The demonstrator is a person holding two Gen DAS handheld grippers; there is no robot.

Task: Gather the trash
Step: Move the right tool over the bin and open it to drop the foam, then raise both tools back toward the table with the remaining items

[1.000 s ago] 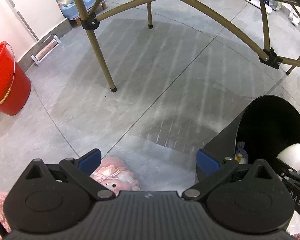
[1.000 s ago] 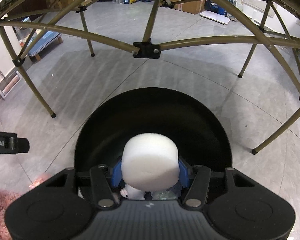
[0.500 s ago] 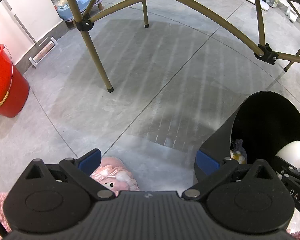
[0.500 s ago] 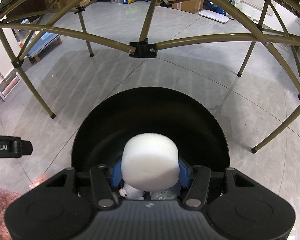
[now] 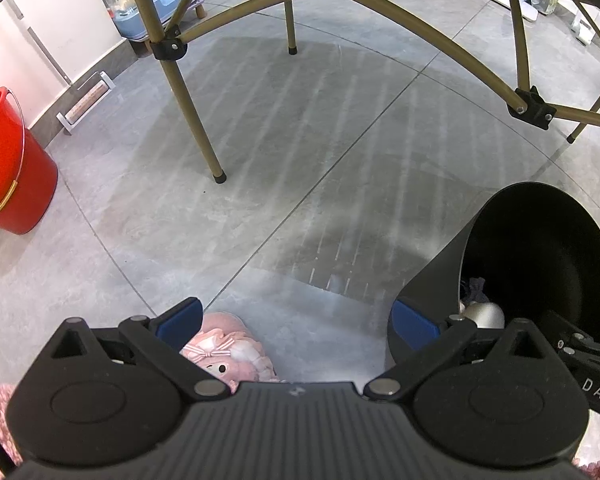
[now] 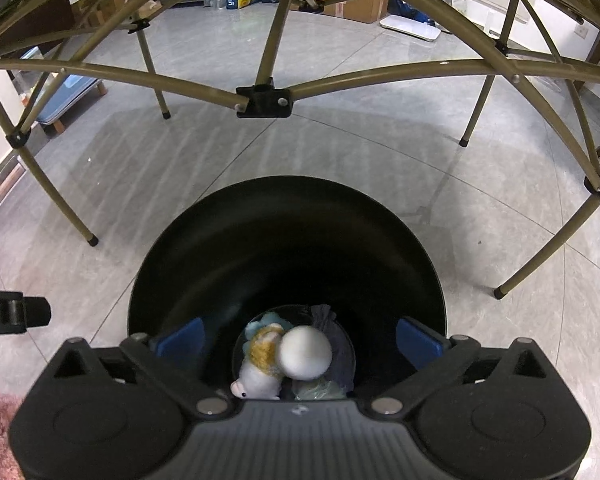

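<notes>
Over the black bin (image 6: 288,240), the right gripper (image 6: 298,338) is opening, white roll (image 6: 306,353) loose inside; left gripper (image 5: 296,320) at nine o'clock, wide, empty.

Left gripper (image 5: 296,322) – matte black ribbed housing, two round caps, triangular cut-outs, silver pivot screws on crossed black linkage arms, blue pads on the jaws, right gripper (image 6: 298,338) the same build – white "DAS" lettering on its side

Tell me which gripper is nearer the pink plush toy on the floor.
Left. The left gripper hangs directly over the pink plush toy, open. The right gripper is off to the side over the black bin, its jaws opening.
</notes>
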